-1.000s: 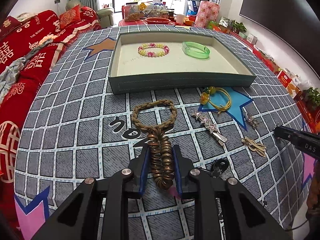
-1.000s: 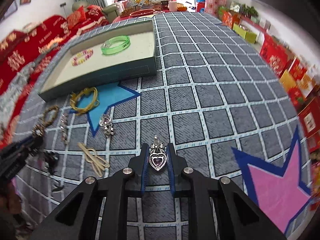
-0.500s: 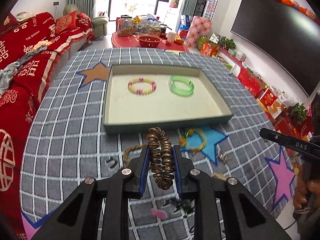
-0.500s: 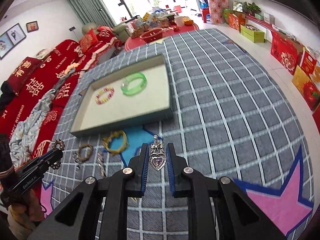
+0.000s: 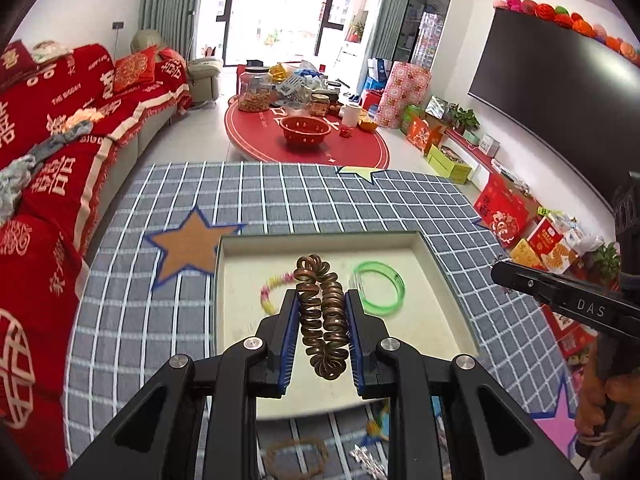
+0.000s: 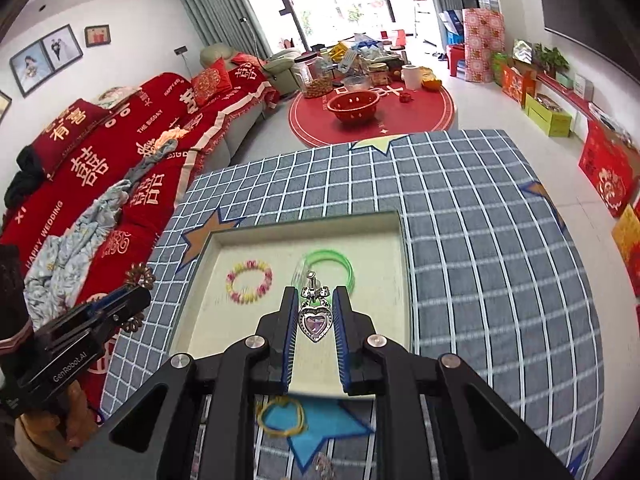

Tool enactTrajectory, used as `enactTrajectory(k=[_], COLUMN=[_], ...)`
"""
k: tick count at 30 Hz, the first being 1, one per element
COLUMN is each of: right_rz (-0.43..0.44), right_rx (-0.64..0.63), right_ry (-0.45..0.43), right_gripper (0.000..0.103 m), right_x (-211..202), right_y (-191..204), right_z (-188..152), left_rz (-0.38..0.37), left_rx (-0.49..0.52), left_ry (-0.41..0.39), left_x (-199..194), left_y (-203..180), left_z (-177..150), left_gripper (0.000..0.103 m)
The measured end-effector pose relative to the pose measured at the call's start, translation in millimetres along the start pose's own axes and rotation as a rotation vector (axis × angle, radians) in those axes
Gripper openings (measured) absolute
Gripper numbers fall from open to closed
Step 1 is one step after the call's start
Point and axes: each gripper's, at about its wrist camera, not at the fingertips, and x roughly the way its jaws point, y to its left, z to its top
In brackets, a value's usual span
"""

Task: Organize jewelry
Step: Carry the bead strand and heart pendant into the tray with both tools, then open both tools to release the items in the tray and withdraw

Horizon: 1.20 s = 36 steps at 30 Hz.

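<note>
My left gripper is shut on a brown coiled bracelet and holds it in the air above the shallow tray. My right gripper is shut on a silver heart pendant with a purple stone, also raised above the tray. In the tray lie a green bangle and a pink-and-yellow bead bracelet; both show in the right wrist view, the bangle and the beads.
On the grey checked cloth in front of the tray lie a braided brown bracelet, a silver star clip and a yellow cord loop. A red sofa runs along the left. A round red table stands beyond.
Both grippers have risen and moved forward with their pieces. They now hang over the tray instead of low over the cloth in front of it.
</note>
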Motion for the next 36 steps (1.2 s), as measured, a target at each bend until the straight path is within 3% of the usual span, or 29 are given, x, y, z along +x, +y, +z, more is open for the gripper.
enactTrajectory(k=[4, 12, 14, 24, 25, 27, 28, 32, 36], right_rz=[-0.025, -0.063, -0.083, -0.14, -0.14, -0.138, -0.134, -0.113, -0.075], right_rx=[-0.028, 0.04, 0.04, 0.034, 0.035, 0.032, 0.033, 0.065, 0.094], right_ry=[0.066, 0.233, 0.251, 0.217, 0.214, 0.21, 0.21, 0.197, 0.15], right_gripper=[0.019, 0.019, 0.019, 0.019, 0.019, 0.02, 0.021, 0.037, 0.043], right_x=[36, 108, 120, 142, 143, 142, 140, 133, 114], right_y=[-1, -29, -32, -35, -34, -33, -33, -37, -39], right_z=[9, -17, -21, -16, -16, -16, -17, -18, -14], left_rz=[-0.007, 0.008, 0.027, 0.167, 0.178, 0.194, 0.201, 0.225, 0.225], left_rx=[0.0, 0.024, 0.032, 0.063, 0.061, 0.065, 0.066, 0.085, 0.086], left_ry=[0.085, 0.296, 0.314, 0.221, 0.217, 0.217, 0.208, 0.181, 0.128], left_x=[33, 102, 112, 135, 135, 135, 132, 123, 100], left_y=[7, 15, 13, 6, 5, 3, 3, -1, -6], left_z=[2, -33, -39, -37, -36, -36, -36, -36, -34], left_gripper=[0.036, 0.036, 0.036, 0.037, 0.041, 0.063, 0.063, 0.063, 0.063])
